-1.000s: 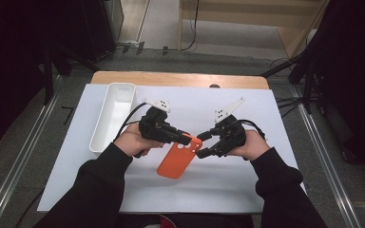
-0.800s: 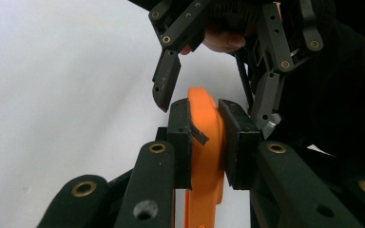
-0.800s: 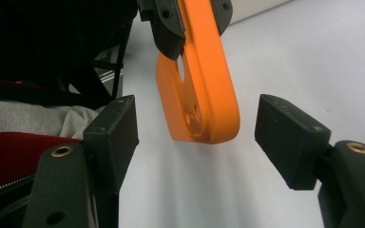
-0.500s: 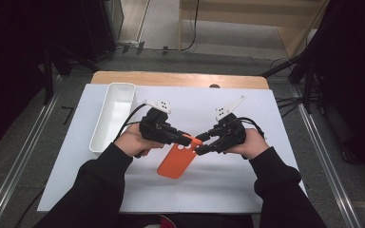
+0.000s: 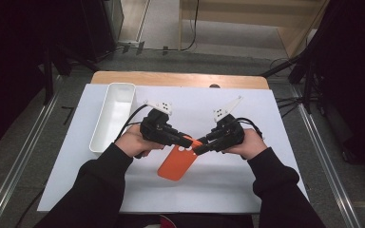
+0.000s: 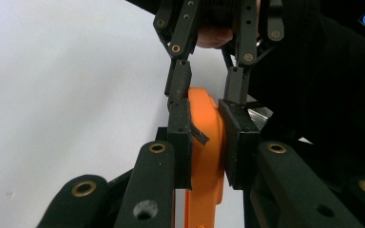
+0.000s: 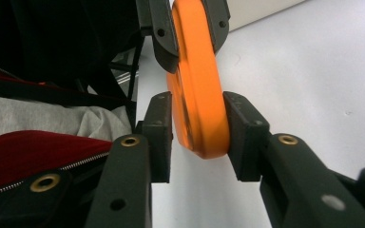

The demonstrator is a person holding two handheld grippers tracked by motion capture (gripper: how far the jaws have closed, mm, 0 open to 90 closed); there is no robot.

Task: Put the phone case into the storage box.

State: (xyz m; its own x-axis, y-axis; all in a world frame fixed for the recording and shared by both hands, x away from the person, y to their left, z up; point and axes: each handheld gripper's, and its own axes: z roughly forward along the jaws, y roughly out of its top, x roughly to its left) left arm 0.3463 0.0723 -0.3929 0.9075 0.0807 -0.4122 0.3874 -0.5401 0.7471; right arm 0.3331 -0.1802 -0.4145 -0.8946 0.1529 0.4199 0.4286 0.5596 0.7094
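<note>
An orange phone case (image 5: 175,165) is held tilted above the white table cover (image 5: 247,183), between two hands. My left gripper (image 5: 188,141) is shut on its upper edge; in the left gripper view both pads (image 6: 180,137) press the orange case (image 6: 208,156). My right gripper (image 5: 197,150) meets it from the right. Its jaws have just been closing, and in the right gripper view both pads (image 7: 240,128) touch the case (image 7: 197,90). The left gripper (image 7: 190,28) grips the same edge a little farther along.
A long white tray (image 5: 121,86) stands at the left of the cover, beside the left forearm. The wooden table edge (image 5: 180,79) runs along the back. Metal rails (image 5: 24,156) flank the table on the floor.
The right gripper's jaws have narrowed onto the case's edge. Both hands and the case have stayed where they were.
</note>
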